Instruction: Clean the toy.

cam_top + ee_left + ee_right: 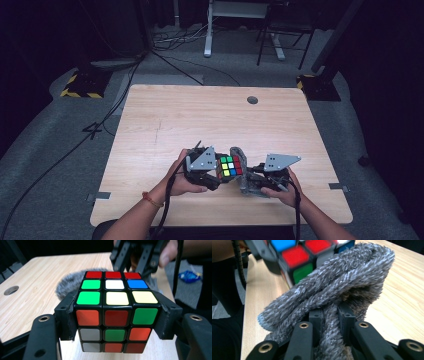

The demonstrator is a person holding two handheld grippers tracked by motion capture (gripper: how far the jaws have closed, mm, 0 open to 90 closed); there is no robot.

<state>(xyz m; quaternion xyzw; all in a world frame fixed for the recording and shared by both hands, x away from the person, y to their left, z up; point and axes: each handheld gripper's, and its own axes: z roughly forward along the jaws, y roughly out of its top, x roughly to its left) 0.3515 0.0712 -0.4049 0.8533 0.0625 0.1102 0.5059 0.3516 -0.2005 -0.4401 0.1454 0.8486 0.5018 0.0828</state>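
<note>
A scrambled puzzle cube [229, 167] is held just above the table's near middle. My left gripper [212, 176] is shut on it; in the left gripper view its pads [68, 320] press on both sides of the cube [116, 315]. My right gripper [248, 180] is shut on a grey fluffy cloth [240, 160], bunched between its jaws. In the right gripper view the cloth [332, 290] lies against the cube [295, 257]. The right gripper [135, 263] sits behind the cube in the left gripper view.
The wooden table [210, 120] has a round cable hole [252, 100] at its far right. Cables and a desk frame [210, 30] lie on the floor beyond. A blue wrapper [190, 276] lies on the floor.
</note>
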